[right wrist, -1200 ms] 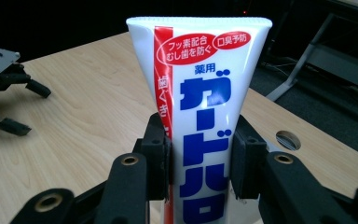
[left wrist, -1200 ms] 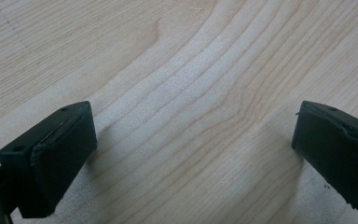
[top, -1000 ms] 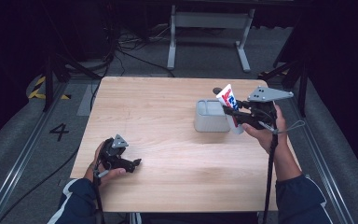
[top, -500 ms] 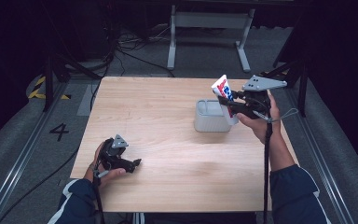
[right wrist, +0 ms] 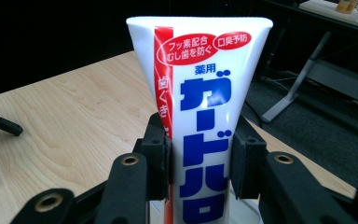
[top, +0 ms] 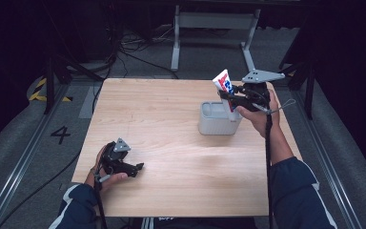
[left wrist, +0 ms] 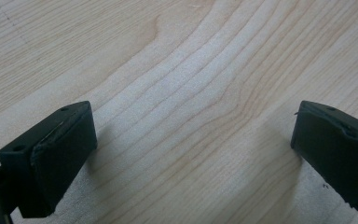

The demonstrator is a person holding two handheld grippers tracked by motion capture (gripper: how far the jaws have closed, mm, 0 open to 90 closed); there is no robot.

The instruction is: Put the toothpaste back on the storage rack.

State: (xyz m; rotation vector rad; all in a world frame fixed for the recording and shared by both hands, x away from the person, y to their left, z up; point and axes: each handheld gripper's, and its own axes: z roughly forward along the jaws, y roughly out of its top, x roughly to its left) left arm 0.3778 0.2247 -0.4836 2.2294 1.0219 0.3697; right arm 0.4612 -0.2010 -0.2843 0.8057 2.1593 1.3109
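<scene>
I read Japanese print on the toothpaste tube (right wrist: 200, 116): red ovals say フッ素配合 むし歯を防ぐ and 口臭予防, then 薬用 in small blue, and large blue ガードハロ running downward. The floor mat (top: 38, 157) bears a 4.

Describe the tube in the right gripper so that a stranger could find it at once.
On the wooden table, look to the right side, above the grey container. The right gripper clamps a white toothpaste tube, upright, with blue lettering and a red stripe.
</scene>
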